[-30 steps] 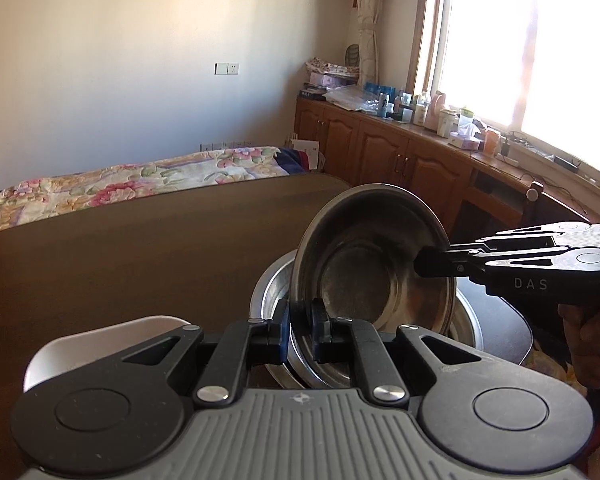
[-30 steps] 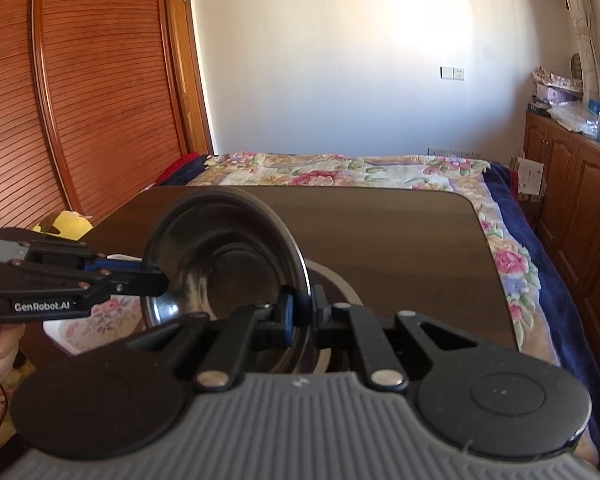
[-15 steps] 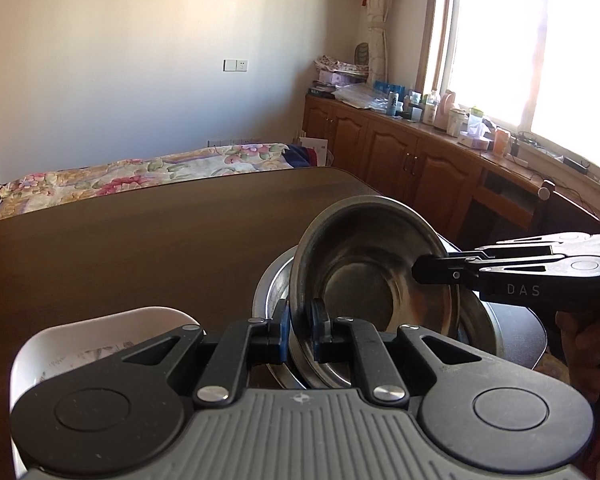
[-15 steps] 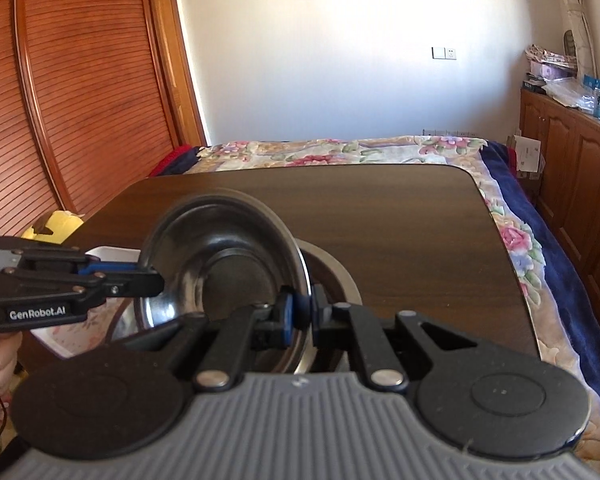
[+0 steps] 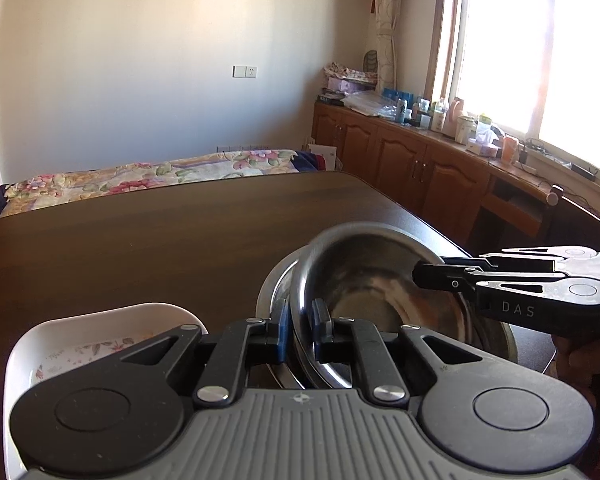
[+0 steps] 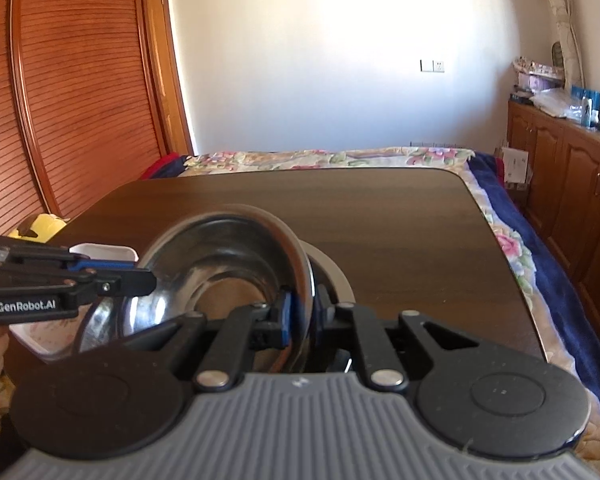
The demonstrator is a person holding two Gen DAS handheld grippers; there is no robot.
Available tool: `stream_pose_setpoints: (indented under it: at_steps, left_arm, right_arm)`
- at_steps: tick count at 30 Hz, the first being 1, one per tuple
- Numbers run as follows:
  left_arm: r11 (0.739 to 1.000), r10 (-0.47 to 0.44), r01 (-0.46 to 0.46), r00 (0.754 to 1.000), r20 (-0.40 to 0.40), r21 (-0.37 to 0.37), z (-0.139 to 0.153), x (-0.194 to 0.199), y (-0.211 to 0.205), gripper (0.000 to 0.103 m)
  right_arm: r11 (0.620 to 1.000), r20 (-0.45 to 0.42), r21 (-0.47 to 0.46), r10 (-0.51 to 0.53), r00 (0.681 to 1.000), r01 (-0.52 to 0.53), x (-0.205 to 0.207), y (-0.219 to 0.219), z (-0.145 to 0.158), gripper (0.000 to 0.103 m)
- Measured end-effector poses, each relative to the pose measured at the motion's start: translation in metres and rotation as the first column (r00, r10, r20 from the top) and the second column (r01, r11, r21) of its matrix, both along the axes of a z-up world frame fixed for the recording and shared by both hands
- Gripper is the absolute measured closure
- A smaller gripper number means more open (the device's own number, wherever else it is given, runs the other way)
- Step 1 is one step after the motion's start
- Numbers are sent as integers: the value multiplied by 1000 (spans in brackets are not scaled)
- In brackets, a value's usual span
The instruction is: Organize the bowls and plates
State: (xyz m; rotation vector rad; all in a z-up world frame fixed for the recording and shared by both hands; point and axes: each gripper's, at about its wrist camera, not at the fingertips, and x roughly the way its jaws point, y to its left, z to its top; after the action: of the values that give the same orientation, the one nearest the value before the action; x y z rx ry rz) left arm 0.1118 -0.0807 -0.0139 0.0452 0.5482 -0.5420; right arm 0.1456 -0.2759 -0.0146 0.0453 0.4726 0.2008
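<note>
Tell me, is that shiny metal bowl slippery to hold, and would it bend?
Probably slippery: the steel bowl looks smooth and polished, and each gripper, left and right, pinches only its thin rim. It likely won't bend; its rim looks evenly round under both grips. Tilted over the larger bowl, it could clang if dropped.

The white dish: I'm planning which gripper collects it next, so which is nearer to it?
Left. The left gripper pinches the steel bowl right beside the white dish; the right gripper grips the bowl's opposite rim, farther away.
</note>
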Motion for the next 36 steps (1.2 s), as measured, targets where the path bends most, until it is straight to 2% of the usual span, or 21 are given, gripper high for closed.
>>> stream_pose_setpoints:
  at_steps: [3, 6, 8, 12, 14, 15, 17, 18, 20, 23, 25, 28, 30, 33, 36]
  left_arm:
    - [1000, 7, -7, 1000, 15, -9, -1, -7, 2, 90]
    - [1000, 21, -20, 999, 49, -15, 1, -14, 5, 84]
    - [999, 32, -30, 998, 59, -36, 1, -17, 8, 74]
    - [997, 53, -50, 996, 68, -57, -1, -20, 12, 64]
    - [996, 64, -59, 995, 76, -59, -3, -20, 13, 50]
    - [996, 68, -64, 994, 82, -58, -3, -20, 13, 48]
    - [995, 81, -76, 993, 92, -60, -5, -21, 14, 36]
    - [995, 87, -81, 992, 96, -62, -6, -21, 14, 33]
    - [994, 96, -89, 990, 103, -65, -6, -21, 15, 23]
    - [994, 97, -91, 990, 102, -67, -9, -20, 16, 19]
    - [994, 100, -94, 989, 105, -60, -11, -20, 17, 17]
    - [995, 91, -85, 991, 102, -57, -12, -20, 16, 16]
    - [995, 86, -81, 992, 95, -59, -12, -19, 14, 16]
    - [996, 82, -78, 992, 96, -43, -15, -20, 11, 16]
    - [996, 85, -82, 991, 98, -35, -17, -20, 9, 17]
  right_arm:
    - [1000, 30, 4, -5, 1000, 5, -1, -2, 1, 88]
    - [1000, 57, 29, -14, 998, 12, -3, -5, 1, 88]
    - [999, 79, 44, -24, 997, 21, -6, -8, 0, 86]
    - [997, 125, 66, -37, 991, 29, -13, -10, -1, 69]
    - [998, 148, 53, -49, 988, 41, -15, -9, 0, 65]
    - [997, 158, 55, -53, 986, 45, -16, -9, 0, 64]
    - [997, 167, 67, -56, 984, 45, -19, -11, -1, 56]
    - [996, 168, 71, -58, 984, 47, -20, -12, -2, 50]
    - [996, 169, 67, -65, 984, 54, -21, -12, -5, 47]
    - [996, 164, 50, -75, 984, 68, -22, -10, -10, 42]
    - [996, 160, 51, -76, 984, 69, -22, -11, -13, 30]
    - [996, 154, 60, -75, 985, 66, -23, -12, -14, 20]
    - [995, 154, 62, -81, 985, 72, -23, -14, -14, 17]
    - [995, 152, 61, -93, 984, 85, -23, -15, -16, 7]
    - [995, 140, 59, -90, 986, 82, -21, -15, -19, 7]
